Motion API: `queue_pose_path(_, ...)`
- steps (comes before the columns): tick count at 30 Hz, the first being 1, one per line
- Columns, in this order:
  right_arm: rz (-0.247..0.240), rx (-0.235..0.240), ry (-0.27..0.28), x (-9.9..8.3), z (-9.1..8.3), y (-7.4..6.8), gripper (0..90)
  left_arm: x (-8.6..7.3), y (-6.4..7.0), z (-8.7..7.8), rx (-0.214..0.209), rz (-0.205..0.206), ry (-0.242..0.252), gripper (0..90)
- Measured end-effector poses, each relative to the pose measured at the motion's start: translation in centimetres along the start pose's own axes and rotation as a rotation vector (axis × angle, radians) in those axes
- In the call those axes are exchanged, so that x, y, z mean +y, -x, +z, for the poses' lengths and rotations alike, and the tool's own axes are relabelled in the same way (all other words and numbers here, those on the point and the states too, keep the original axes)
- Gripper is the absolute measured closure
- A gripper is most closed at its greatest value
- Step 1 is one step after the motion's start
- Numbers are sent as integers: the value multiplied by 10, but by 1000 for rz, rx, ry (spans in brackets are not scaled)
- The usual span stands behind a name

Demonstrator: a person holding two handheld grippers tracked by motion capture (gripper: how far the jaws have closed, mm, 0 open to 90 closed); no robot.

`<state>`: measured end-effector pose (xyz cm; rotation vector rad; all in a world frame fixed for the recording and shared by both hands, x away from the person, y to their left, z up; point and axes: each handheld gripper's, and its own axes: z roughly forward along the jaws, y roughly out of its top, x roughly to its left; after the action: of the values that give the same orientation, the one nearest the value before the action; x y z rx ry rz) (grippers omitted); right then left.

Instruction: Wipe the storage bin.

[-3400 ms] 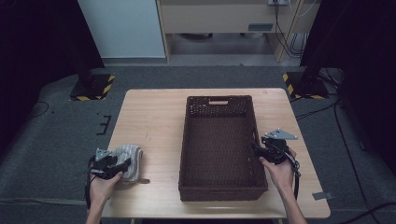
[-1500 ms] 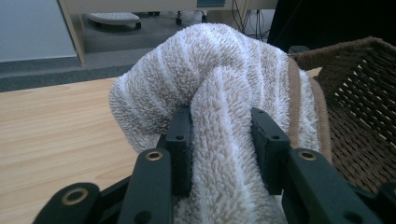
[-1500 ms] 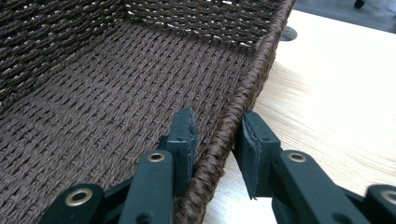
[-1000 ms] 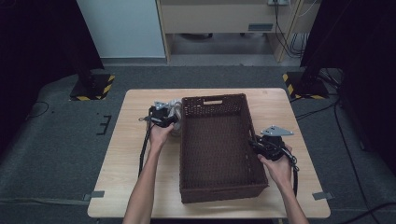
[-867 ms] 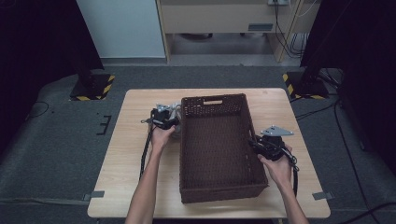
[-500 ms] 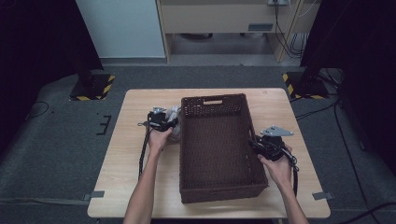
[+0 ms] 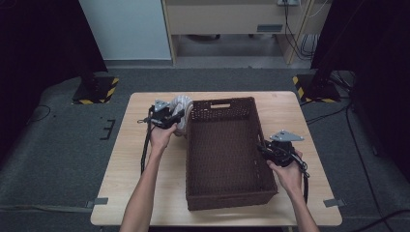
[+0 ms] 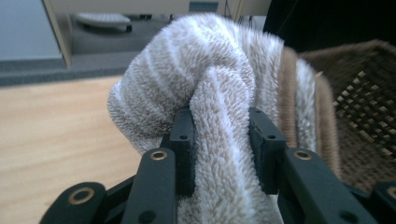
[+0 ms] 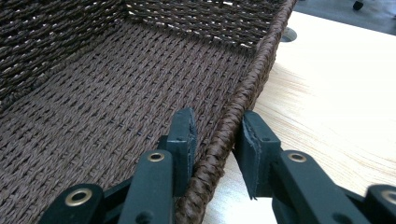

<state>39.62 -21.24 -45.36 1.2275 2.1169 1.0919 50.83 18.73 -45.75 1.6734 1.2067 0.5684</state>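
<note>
Two tongs at work: one on a towel, one on a basket rim.

Left tongs (image 8: 219, 140) are clenched on a bunched fold of the striped towel (image 8: 210, 79), held raised just beside the basket's (image 7: 227, 150) far left corner, over the counter (image 7: 145, 188); in the high view the towel (image 7: 182, 108) touches or nearly touches the wicker wall there. Right tongs (image 9: 215, 140) are closed around the basket's right rim, one jaw inside the wall and one outside above the counter (image 9: 336, 93). Seen from above, the right tongs (image 7: 270, 151) sit about midway along that side.
</note>
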Motion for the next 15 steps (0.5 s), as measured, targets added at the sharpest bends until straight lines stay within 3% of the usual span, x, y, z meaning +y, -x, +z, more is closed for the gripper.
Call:
queue_pose_path(3, 0, -1, 0, 0, 0, 0, 683, -13, -3, 10, 10, -32, -23, 663)
queue_pose_path(6, -2, -1, 0, 0, 0, 0, 683, -31, -5, 24, 35, -12, -134, 663)
queue_pose_path(8, -2, -1, 0, 0, 0, 0, 683, -44, -3, 30, 32, -34, -125, 662)
queue_pose_path(11, -2, -1, -1, 0, 0, 0, 683, -50, -3, 32, 31, -45, -113, 661)
queue_pose_path(15, 1, -2, -1, 0, 0, 0, 683, -53, -2, 34, 53, 4, -165, 660)
